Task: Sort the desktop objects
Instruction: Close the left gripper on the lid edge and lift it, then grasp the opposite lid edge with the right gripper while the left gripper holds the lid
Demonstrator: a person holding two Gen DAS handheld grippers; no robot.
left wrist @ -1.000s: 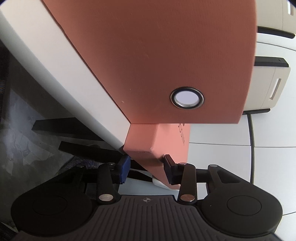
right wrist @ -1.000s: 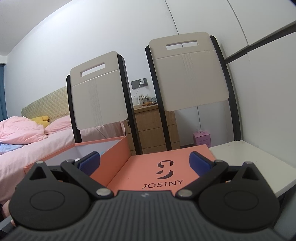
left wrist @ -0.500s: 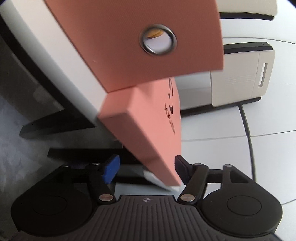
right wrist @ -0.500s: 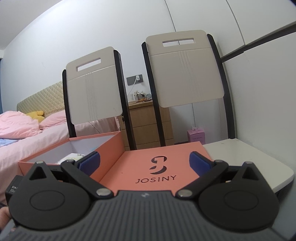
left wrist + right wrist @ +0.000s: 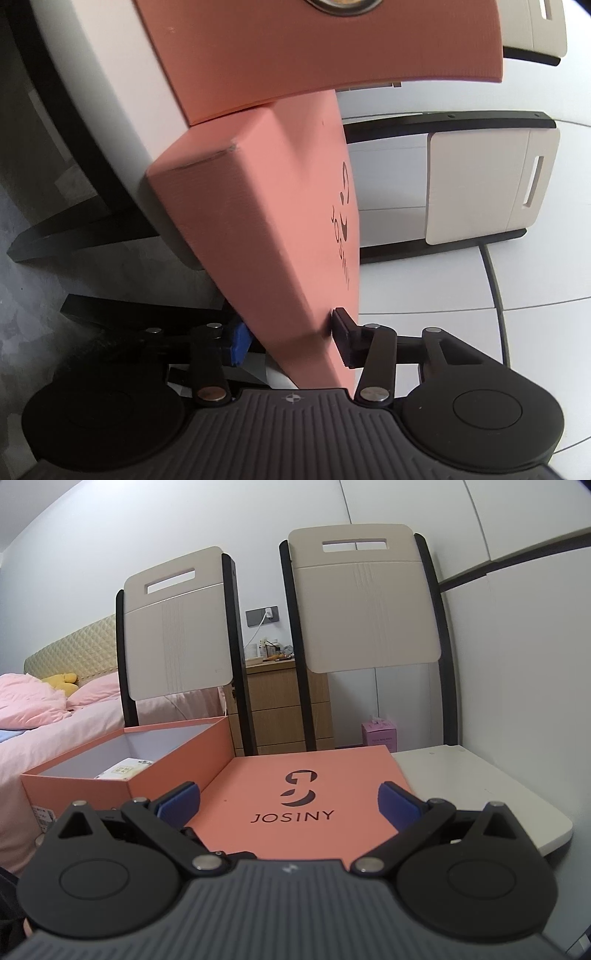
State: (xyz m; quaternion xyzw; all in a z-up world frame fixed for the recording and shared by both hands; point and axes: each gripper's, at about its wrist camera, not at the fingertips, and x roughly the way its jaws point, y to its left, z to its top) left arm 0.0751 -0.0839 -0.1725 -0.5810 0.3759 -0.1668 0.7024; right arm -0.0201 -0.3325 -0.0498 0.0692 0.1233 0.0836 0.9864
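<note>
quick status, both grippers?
Left gripper: jaws closing on the orange lid, pads at its rim.
Right gripper: open, holding nothing, over the lid.

The left gripper (image 5: 291, 341) is closing on the near corner of the salmon box lid (image 5: 266, 236), apparently touching both sides. Above sits the open box (image 5: 332, 48) on the white table (image 5: 107, 92).

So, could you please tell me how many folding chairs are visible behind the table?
2: one folding chair stands on the left behind the open orange box, the other on the right behind the JOSINY lid. None looks hidden.
</note>
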